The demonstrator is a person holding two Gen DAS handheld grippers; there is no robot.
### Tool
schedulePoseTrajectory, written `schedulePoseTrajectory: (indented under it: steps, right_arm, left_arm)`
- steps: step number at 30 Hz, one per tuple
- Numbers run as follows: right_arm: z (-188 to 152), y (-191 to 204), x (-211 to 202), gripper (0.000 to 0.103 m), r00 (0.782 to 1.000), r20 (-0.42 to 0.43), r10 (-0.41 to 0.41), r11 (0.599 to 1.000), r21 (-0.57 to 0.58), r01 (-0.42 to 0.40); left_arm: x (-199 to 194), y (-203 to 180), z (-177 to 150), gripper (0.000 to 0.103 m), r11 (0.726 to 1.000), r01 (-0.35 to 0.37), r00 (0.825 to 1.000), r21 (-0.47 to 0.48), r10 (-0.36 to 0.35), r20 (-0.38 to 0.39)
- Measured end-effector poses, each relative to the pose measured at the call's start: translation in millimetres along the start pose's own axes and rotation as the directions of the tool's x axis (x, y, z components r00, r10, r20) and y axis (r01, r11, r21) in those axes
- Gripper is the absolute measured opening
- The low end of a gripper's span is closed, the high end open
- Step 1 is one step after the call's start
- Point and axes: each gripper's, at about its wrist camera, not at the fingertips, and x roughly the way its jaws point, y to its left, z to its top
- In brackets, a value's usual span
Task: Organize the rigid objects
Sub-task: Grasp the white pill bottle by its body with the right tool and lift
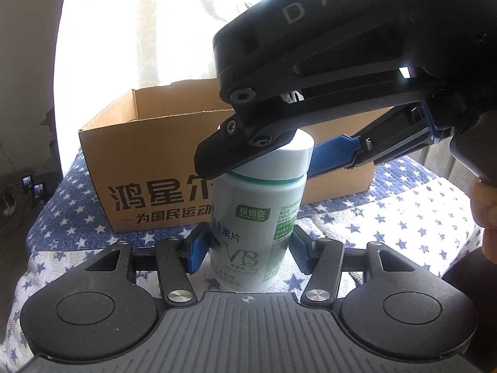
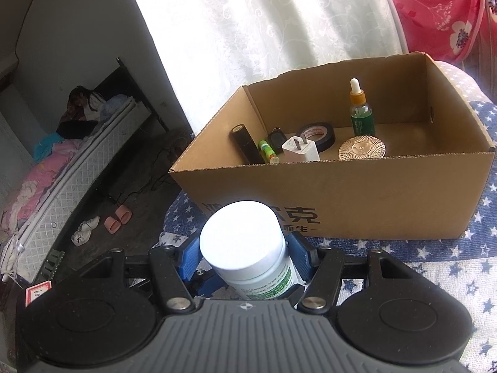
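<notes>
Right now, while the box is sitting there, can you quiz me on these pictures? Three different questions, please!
1. True or false: the cardboard box has nothing inside it.
2. The tape roll in the box is: A black, B white, C pink.
3. What shapes are printed on the blue cloth under the box?
Key: 1 false; 2 A; 3 stars.
</notes>
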Motion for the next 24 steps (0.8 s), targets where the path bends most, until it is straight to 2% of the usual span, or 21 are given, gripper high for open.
schedulePoseTrajectory:
  steps: [6, 24]
  right_arm:
    - [-1.4, -7.9, 4.3, 0.063, 1.000, -0.020, -0.018, 1.000, 0.012, 0.018]
    - [0.3, -14.1, 5.6, 0.063, 1.000, -0.024, 0.001, 1.000, 0.027, -0.001]
  left_arm:
    - [4.8, -2.5, -3.6, 0.056, 1.000, 0.015, 0.999, -0.009, -0.016, -0.040]
    - [5.7, -1.3, 1.4, 0.056, 1.000, 0.012, 0.998, -0.018, -0.013, -0.059]
